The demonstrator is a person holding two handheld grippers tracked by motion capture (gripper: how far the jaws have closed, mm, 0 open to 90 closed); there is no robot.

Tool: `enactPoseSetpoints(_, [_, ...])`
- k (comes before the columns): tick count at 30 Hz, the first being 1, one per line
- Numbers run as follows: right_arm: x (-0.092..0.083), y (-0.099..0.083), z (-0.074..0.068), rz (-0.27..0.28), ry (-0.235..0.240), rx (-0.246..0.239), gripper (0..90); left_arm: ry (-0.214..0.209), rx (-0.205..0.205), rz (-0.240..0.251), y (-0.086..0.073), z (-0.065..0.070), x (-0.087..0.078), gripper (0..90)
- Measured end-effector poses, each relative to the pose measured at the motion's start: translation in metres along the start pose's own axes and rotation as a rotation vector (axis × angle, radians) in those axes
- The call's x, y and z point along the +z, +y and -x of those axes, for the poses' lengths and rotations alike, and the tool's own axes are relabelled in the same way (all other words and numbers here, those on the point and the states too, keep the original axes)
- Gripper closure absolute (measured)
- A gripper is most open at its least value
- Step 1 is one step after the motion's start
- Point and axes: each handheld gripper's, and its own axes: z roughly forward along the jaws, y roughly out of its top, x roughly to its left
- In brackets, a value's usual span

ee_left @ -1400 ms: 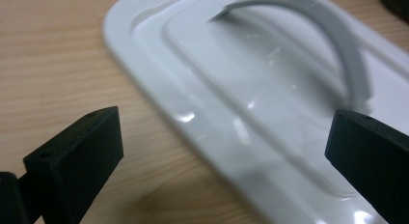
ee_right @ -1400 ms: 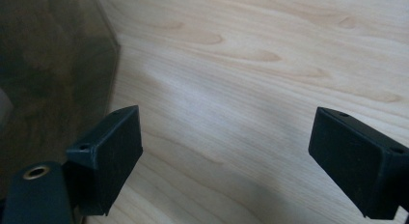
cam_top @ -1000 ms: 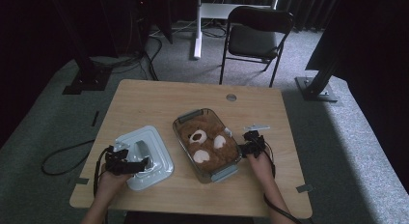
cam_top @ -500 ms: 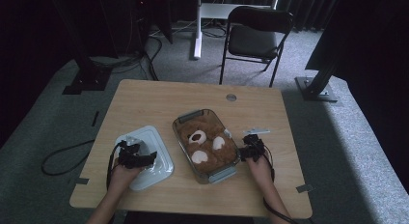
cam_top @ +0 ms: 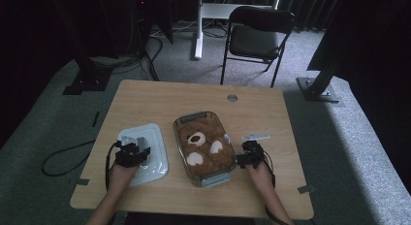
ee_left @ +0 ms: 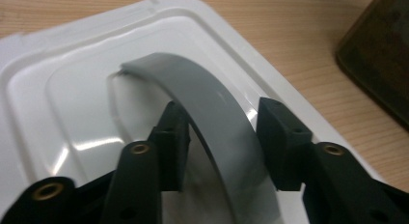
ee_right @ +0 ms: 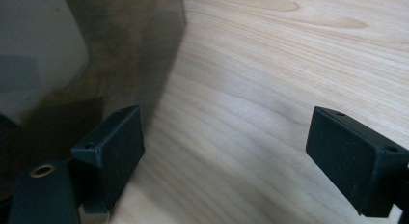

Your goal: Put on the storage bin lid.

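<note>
A white lid (cam_top: 154, 136) lies flat at the table's left, with a grey arched handle (ee_left: 212, 89) on its top (ee_left: 72, 89). My left gripper (cam_top: 139, 153) (ee_left: 222, 118) has one jaw on each side of that handle and is shut on it. A glass dish (cam_top: 181, 121) at mid-table holds a brown plush bear (cam_top: 203, 145) with white paws. My right gripper (cam_top: 245, 159) (ee_right: 226, 137) stands open just right of the dish. Its left finger (ee_right: 113, 142) sits against the dish wall (ee_right: 120, 50), and bare wood lies between the jaws.
A small pale flat object (cam_top: 256, 136) lies on the table (cam_top: 160, 99) beyond the right gripper. A round grommet (cam_top: 232, 97) sits near the far edge. A folding chair (cam_top: 257, 36) stands behind the table. A black cable (cam_top: 63, 159) loops off the left side.
My left gripper has moved forward and right over the lid, and its jaws now hold the handle. The right gripper has barely moved beside the dish.
</note>
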Motion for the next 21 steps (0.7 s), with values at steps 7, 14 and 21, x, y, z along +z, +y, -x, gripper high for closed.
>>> enactPoseSetpoints(7, [0.000, -0.001, -0.007, 0.002, 0.034, -0.024, 12.7, 0.010, 0.003, 0.043, 0.003, -0.006, -0.012, 69.1])
enactPoseSetpoints(14, [-0.001, -0.001, -0.015, 0.023, 0.031, -0.048, 12.7, -0.006, 0.002, 0.103, 0.012, -0.007, -0.035, 69.7])
enactPoseSetpoints(21, [0.001, -0.002, -0.022, 0.017, 0.060, -0.054, 12.7, -0.026, 0.027, 0.167, 0.029, -0.005, -0.065, 69.9])
